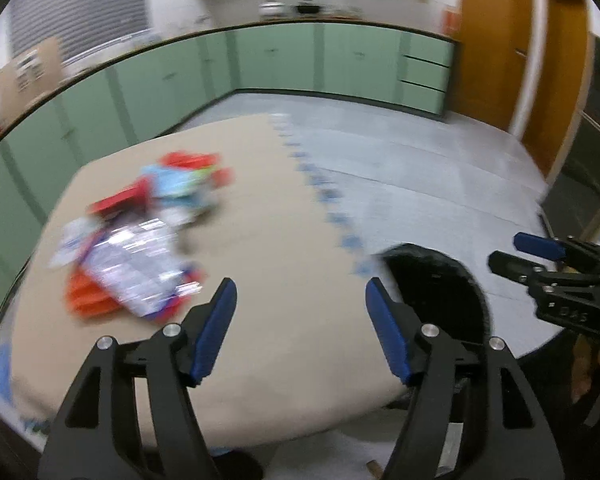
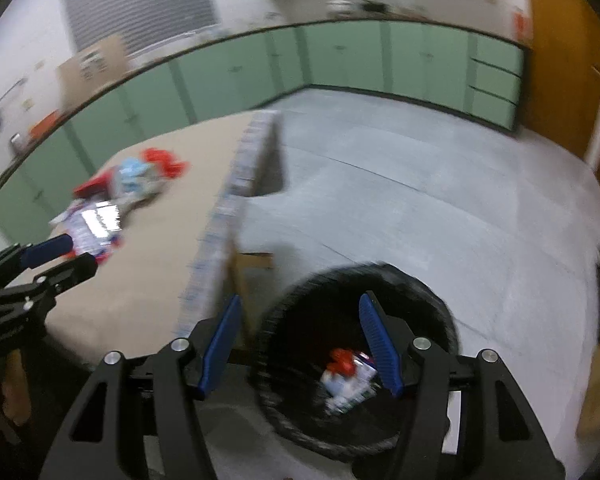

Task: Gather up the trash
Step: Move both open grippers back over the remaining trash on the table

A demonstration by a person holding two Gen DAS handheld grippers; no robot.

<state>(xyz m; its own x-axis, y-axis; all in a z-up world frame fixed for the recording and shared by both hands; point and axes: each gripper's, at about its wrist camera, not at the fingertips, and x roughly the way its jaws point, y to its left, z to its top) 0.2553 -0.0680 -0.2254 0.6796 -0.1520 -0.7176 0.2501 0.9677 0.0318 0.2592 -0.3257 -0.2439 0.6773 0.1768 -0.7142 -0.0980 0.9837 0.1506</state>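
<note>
A pile of wrappers and packets (image 1: 140, 236), red, blue, orange and silver, lies on the left half of a tan table (image 1: 284, 264); it also shows in the right wrist view (image 2: 120, 196). A black round trash bin (image 2: 360, 360) stands on the floor beside the table's right edge, with red and white trash (image 2: 348, 376) inside. My left gripper (image 1: 300, 288) is open and empty above the table, right of the pile. My right gripper (image 2: 300, 308) is open and empty above the bin; it shows at the right in the left wrist view (image 1: 512, 252).
Green cabinets (image 1: 276, 60) run along the back and left walls. An orange door (image 1: 496, 40) stands at the back right. The floor (image 2: 440, 200) is grey. A cardboard box (image 1: 28, 76) sits on the left counter. Both views are blurred.
</note>
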